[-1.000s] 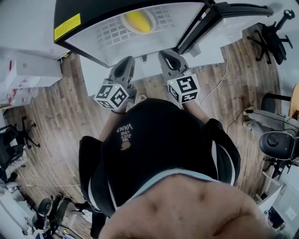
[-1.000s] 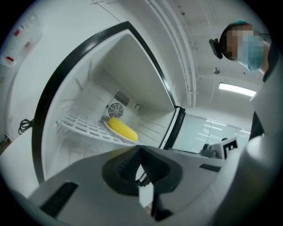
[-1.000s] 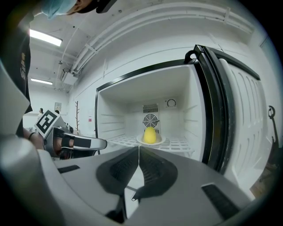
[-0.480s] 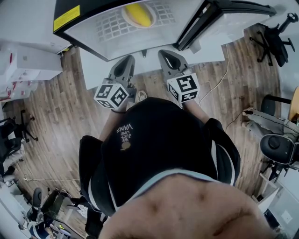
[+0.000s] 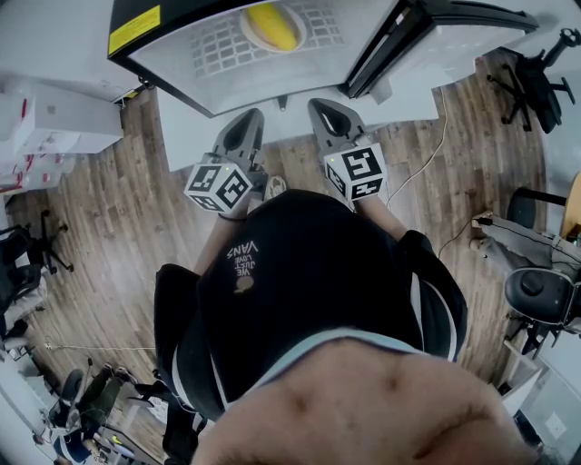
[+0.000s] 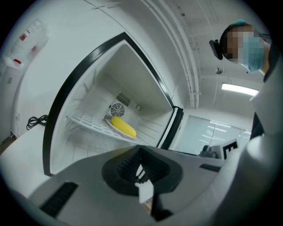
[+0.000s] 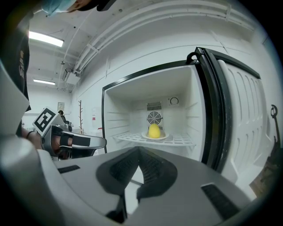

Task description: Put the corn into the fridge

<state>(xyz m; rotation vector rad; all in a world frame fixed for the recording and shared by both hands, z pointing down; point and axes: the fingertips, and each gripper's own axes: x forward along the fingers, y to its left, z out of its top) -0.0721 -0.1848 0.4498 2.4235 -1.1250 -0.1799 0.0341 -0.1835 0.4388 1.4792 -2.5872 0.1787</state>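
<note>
The yellow corn lies on a white plate on the wire shelf inside the open fridge. It shows too in the left gripper view as the corn and in the right gripper view as the corn, in front of the round fan. My left gripper and right gripper hang side by side in front of the fridge opening, short of the shelf. The left gripper has its jaws together with nothing held. The right gripper is shut and empty as well.
The fridge door stands open to the right, also seen as the door. White boxes sit on the wooden floor at left. Office chairs and a cable lie to the right.
</note>
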